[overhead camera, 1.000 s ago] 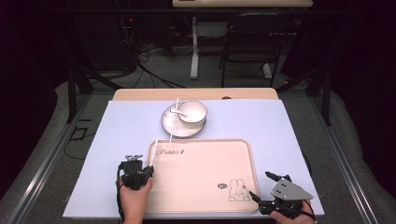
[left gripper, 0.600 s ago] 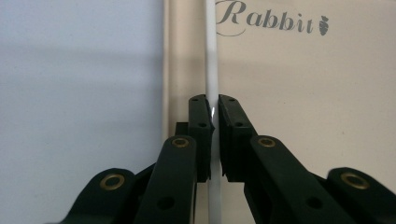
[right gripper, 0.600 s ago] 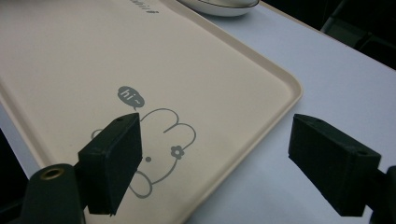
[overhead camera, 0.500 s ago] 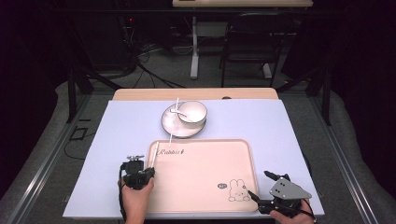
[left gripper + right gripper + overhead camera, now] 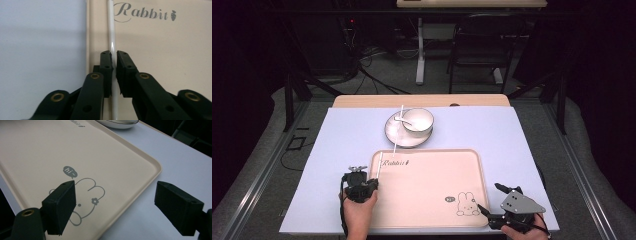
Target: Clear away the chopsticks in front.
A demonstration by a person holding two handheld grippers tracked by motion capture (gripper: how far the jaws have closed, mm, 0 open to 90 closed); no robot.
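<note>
Your table (image 5: 337, 150), lilac-covered, carries a beige tray (image 5: 432, 192) at its near edge; behind the tray, a plate (image 5: 398, 136) holding a bowl (image 5: 418, 120). Your right gripper (image 5: 491, 202), jaws wide apart, sits over the tray's near right corner. Your left gripper (image 5: 373, 179) is clamped on a thin white chopstick (image 5: 111, 42) lying along the tray's left rim

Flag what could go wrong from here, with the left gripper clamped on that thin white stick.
1. The left gripper pinches the white stick near one end, so the long free length may swing or pivot between the pads.
2. The stick lies along the tray rim; lifting it could catch that edge.
3. Its far end reaches toward the plate and bowl, so a sweep might knock them.
</note>
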